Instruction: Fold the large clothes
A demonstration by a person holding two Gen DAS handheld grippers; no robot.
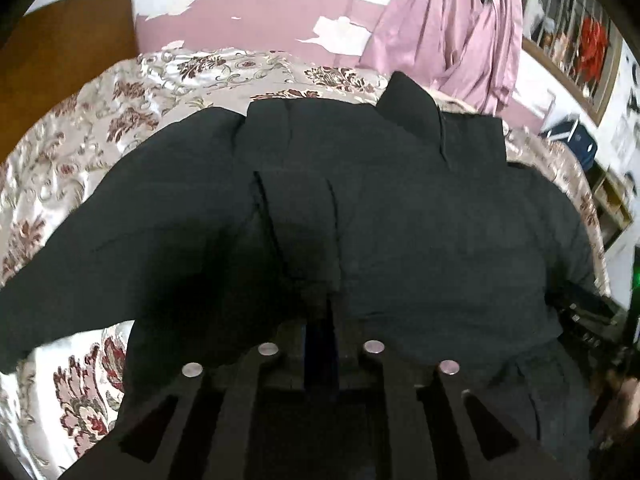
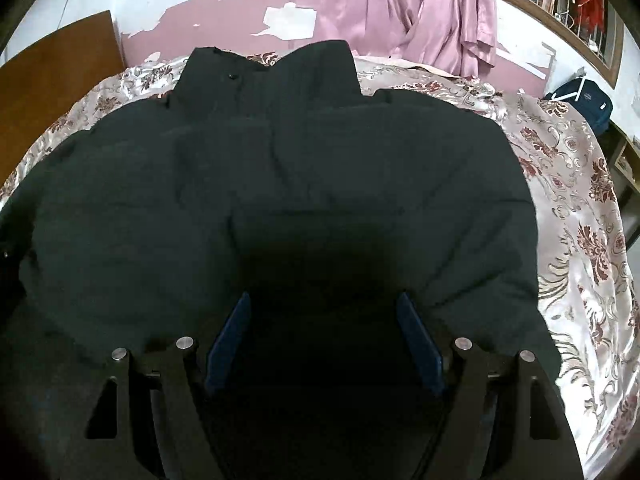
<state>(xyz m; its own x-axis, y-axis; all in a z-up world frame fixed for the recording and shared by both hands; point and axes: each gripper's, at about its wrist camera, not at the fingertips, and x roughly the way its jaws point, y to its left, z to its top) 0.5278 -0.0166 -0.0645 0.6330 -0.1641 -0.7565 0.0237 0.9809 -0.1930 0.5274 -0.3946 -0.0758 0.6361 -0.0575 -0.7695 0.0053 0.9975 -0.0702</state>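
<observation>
A large black padded jacket (image 1: 360, 208) lies spread on a floral bedspread (image 1: 80, 140), collar toward the far wall. My left gripper (image 1: 320, 316) is shut on a fold of the jacket near its lower middle. In the right wrist view the same jacket (image 2: 280, 184) fills the middle, its collar (image 2: 272, 68) standing up at the far end. My right gripper (image 2: 324, 320) is open, its blue pads (image 2: 228, 340) wide apart over the jacket's lower part, with nothing held between them.
The floral bedspread (image 2: 580, 240) shows to the right of the jacket. A pink curtain (image 2: 408, 12) hangs on the far wall. A brown wooden board (image 1: 68, 44) stands at far left. A dark blue bag (image 2: 584, 100) sits at far right by shelves.
</observation>
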